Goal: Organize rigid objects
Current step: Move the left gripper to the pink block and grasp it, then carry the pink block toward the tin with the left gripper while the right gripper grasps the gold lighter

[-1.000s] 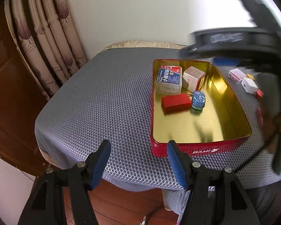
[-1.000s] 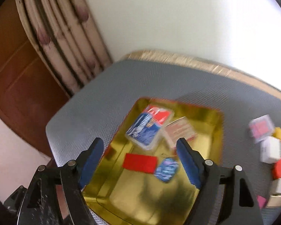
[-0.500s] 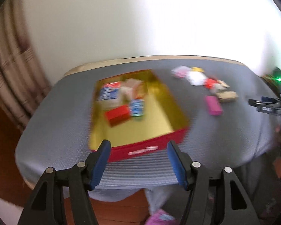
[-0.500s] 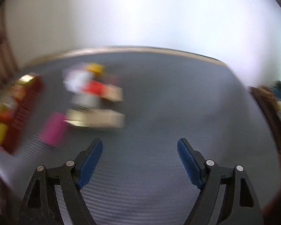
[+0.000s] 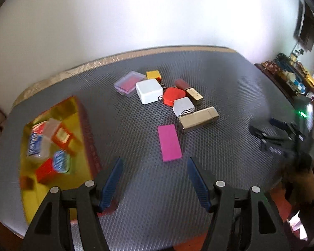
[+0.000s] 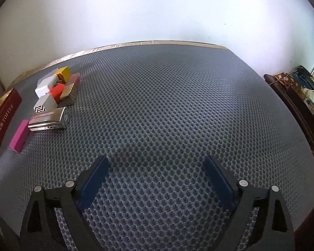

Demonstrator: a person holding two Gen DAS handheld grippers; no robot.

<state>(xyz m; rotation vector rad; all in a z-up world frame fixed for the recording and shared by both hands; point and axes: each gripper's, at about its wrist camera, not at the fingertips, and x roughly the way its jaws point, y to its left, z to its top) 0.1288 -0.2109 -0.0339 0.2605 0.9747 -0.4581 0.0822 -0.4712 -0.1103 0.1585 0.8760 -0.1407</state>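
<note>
- Left wrist view: left gripper (image 5: pixel 153 161) jaws apart, nothing between them, hovering over the near part of the grey mesh surface (image 5: pixel 230 87).
- Red tin (image 5: pixel 88 129) with gold inside sits at the surface's left edge; several small boxes inside, blurred.
- Pink flat block (image 5: pixel 169 142) lies just ahead of the jaws, near the surface's middle.
- Ribbed gold box (image 5: pixel 198 118) is just behind the pink block, touching a white box with zigzag print (image 5: pixel 183 105).
- Farther back, a tight cluster: red octagon piece (image 5: pixel 173 96), white square box (image 5: pixel 149 91), clear case with pink inside (image 5: pixel 126 84), yellow cube (image 5: pixel 153 74), dark red and gold bar (image 5: pixel 188 89).
- Right gripper (image 5: pixel 280 130) is blurred at the right edge; spread unreadable here.
- Right wrist view: right gripper (image 6: pixel 157 163) jaws wide and opening, nothing between, over bare mesh near the near edge.
- The clutter sits toward the left edge; ribbed gold box (image 6: pixel 48 118), pink flat block (image 6: pixel 19 136), red tin (image 6: pixel 2 125) at the far left.
</note>
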